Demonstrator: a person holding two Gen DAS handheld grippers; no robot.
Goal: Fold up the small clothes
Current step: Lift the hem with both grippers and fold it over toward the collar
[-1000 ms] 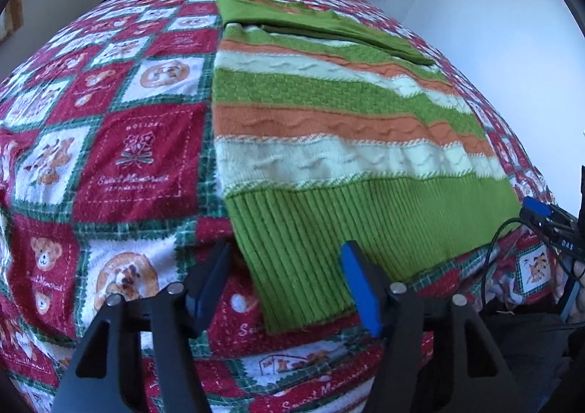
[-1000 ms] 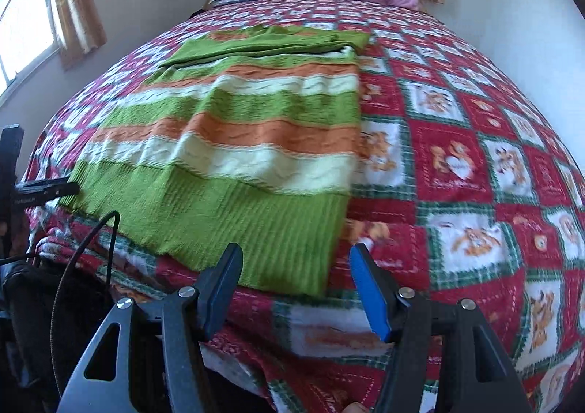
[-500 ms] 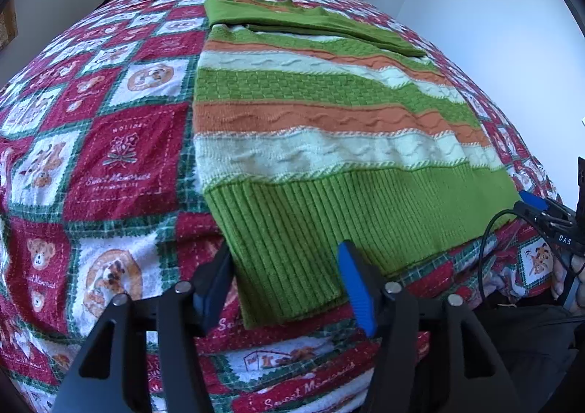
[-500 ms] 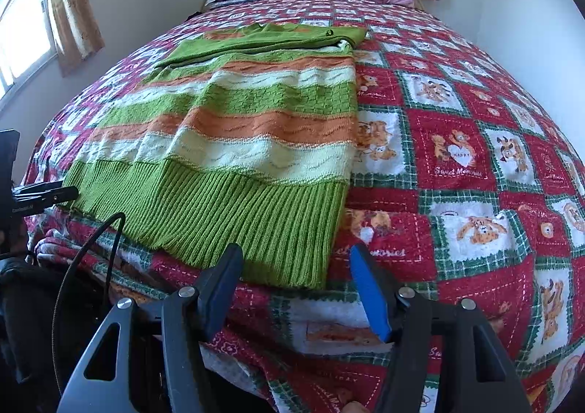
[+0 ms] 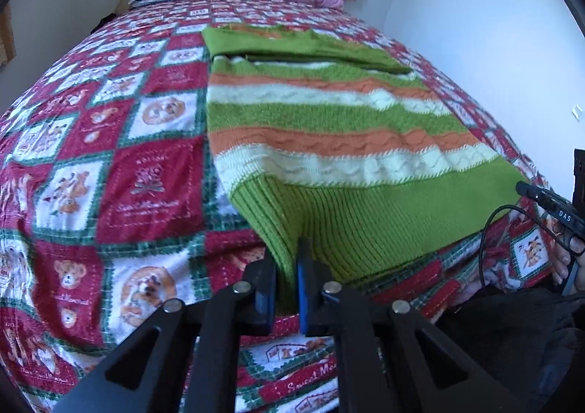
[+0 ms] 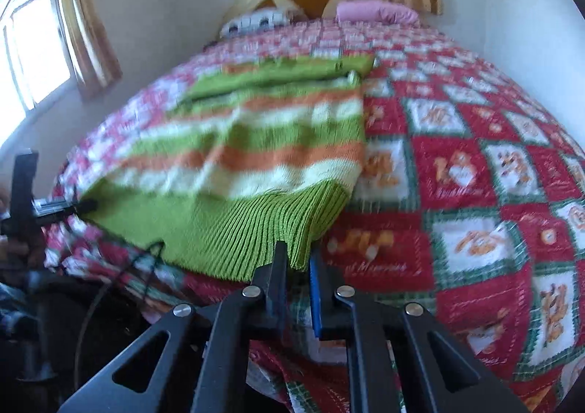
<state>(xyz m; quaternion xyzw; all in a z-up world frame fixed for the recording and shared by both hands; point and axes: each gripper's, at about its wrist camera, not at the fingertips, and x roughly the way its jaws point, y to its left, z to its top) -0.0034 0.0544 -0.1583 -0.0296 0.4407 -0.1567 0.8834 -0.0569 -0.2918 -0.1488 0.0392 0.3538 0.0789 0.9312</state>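
While the left gripper has just closed on the sweater's near-left hem corner by the bed's foot edge, lift evenly. From the right wrist, the right gripper has likewise just clamped the near-right hem corner of the sweater; raise both together and carry the hem toward the collar, keeping it taut.

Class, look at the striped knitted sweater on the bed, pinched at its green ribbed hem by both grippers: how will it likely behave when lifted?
The sweater looks floppy: its hem already tents up at the left gripper and right gripper. The chunky knit probably grips rather than slips. The span between the corners will likely sag.
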